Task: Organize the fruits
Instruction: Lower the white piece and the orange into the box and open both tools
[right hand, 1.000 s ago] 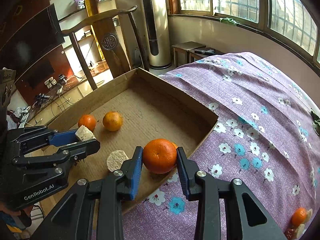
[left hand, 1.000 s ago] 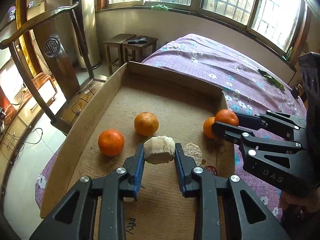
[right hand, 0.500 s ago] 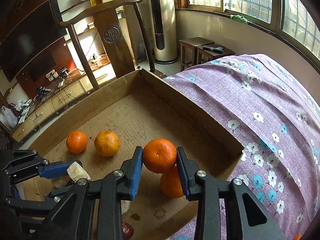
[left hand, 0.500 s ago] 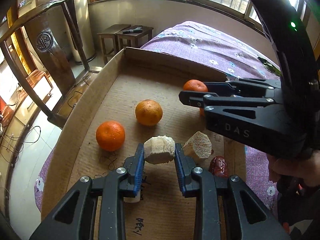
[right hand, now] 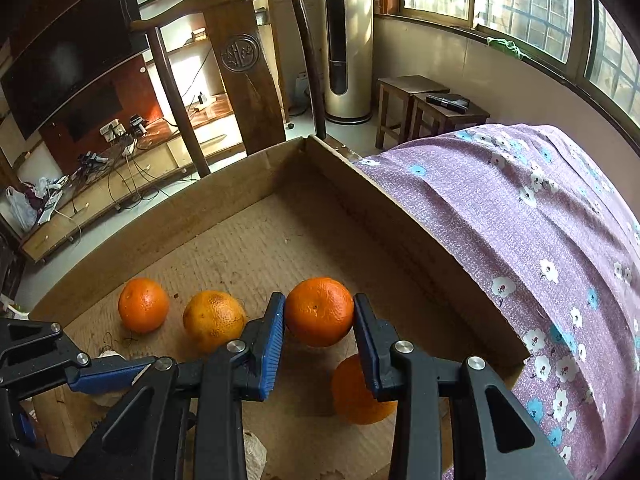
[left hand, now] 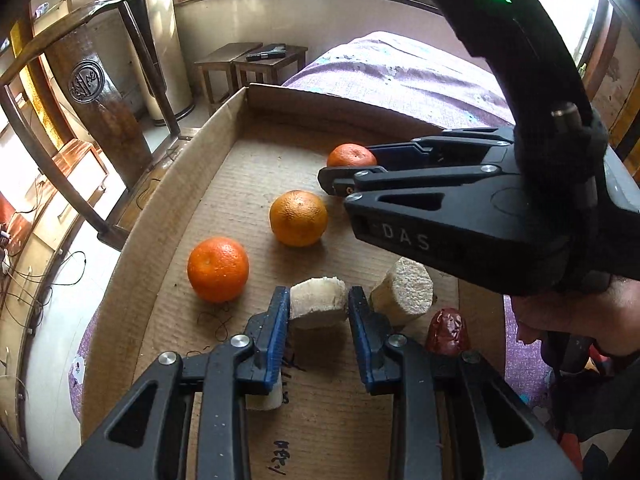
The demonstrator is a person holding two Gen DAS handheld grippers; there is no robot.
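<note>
My left gripper [left hand: 319,306] is shut on a pale cut fruit piece [left hand: 318,302] and holds it low over the cardboard tray [left hand: 168,204]. My right gripper [right hand: 319,314] is shut on an orange [right hand: 319,311] above the tray's floor; it also shows in the left wrist view [left hand: 351,156]. Two oranges [left hand: 218,269] [left hand: 298,218] lie on the tray to the left. Another orange [right hand: 356,394] lies under the right gripper. A second pale piece [left hand: 404,290] and a red date [left hand: 447,332] lie right of the left gripper.
The tray rests on a bed with a purple flowered cover [right hand: 540,216]. A dark wooden chair [right hand: 244,76] stands behind the tray's far wall. Two small wooden stools [right hand: 428,108] stand by the window wall. Another pale piece [left hand: 264,398] lies under my left fingers.
My right gripper has carried its orange from the tray's right edge further in over the tray floor, toward the two lying oranges. My left gripper kept its piece and came lower.
</note>
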